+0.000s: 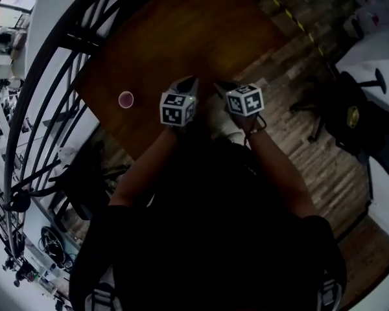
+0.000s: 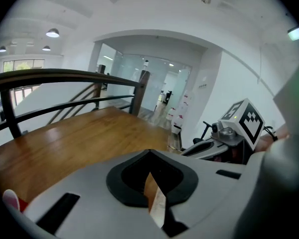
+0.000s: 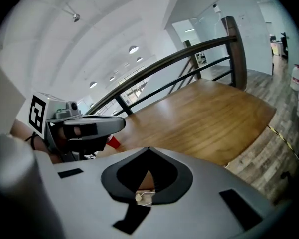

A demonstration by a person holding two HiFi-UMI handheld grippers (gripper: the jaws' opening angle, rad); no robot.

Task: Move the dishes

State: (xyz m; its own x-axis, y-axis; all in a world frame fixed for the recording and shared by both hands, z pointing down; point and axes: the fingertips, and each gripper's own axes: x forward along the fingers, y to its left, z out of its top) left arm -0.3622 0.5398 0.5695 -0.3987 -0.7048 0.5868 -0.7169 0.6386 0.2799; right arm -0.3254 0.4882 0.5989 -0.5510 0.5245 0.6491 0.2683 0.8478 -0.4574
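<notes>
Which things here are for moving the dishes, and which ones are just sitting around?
For the job:
- red cup, the only dish in sight
- wooden table it stands on
- left gripper, shut and empty
- right gripper, shut and empty

Just lying about:
- black office chair on the floor
- dark railing beside the table

The cup (image 1: 126,99) stands on the table (image 1: 181,31), near its left edge. The railing (image 1: 58,70) runs along the table's left side. The chair (image 1: 347,112) is to the right of the table, well apart.
</notes>
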